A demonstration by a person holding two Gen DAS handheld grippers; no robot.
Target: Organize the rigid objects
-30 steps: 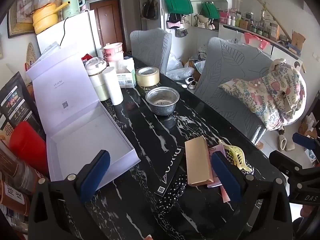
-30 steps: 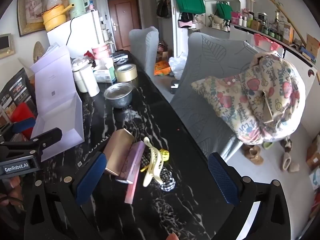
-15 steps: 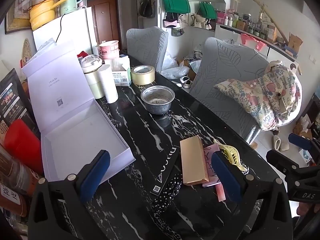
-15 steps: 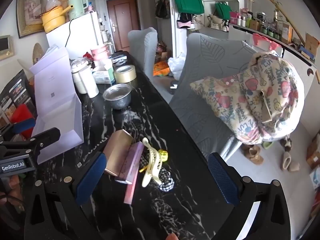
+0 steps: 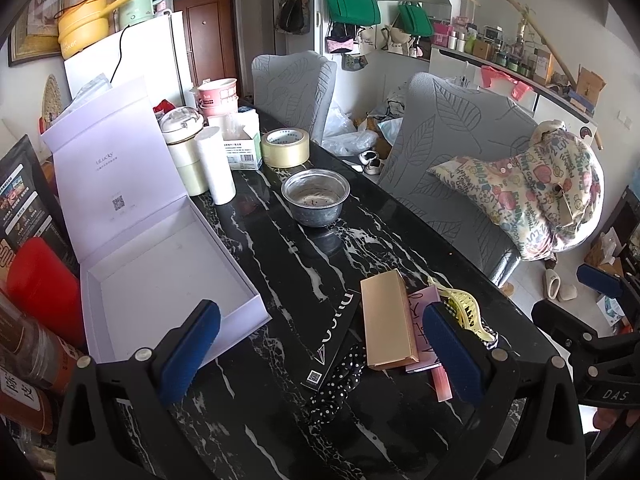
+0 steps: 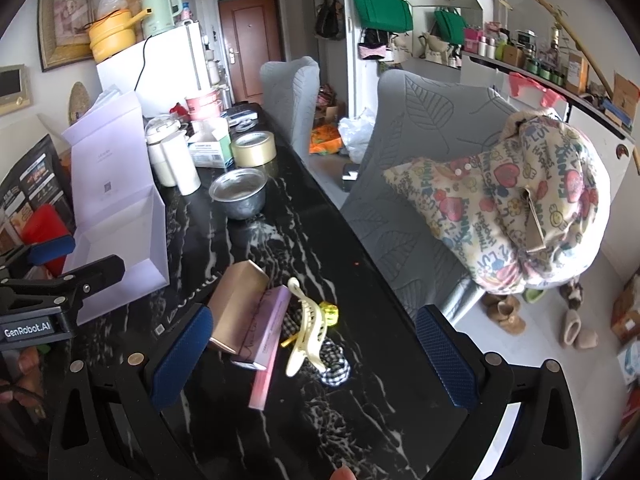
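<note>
Hovering over the near end of the black marble table (image 5: 280, 248), both tongs are spread wide and carry nothing. Left gripper (image 5: 316, 354) hangs above the clutter; right gripper (image 6: 312, 356) sits just off to its side, over the same pile.

Pile is the job, I'd say: gold box (image 5: 386, 320) lies flat, overlapping a pink box (image 6: 266, 330), right between the left tongs' tips. Yellow hair claw (image 6: 306, 328) rests on a checked scrunchie (image 6: 334, 364) between the right tongs' tips. Flat black box (image 5: 334, 336) lies beside the gold one, nearer the left pad.

Open white gift box (image 5: 160, 276), lid propped upright, sits ahead of the left tongs' left pad; empty, so likely the destination.

Further ahead: steel bowl (image 5: 314, 198), tape roll (image 5: 285, 147), cups. Glossy stone surface, rigid stuff may skid when pinched. Two grey chairs (image 6: 416, 168) along the right edge, cluttered flat behind.
</note>
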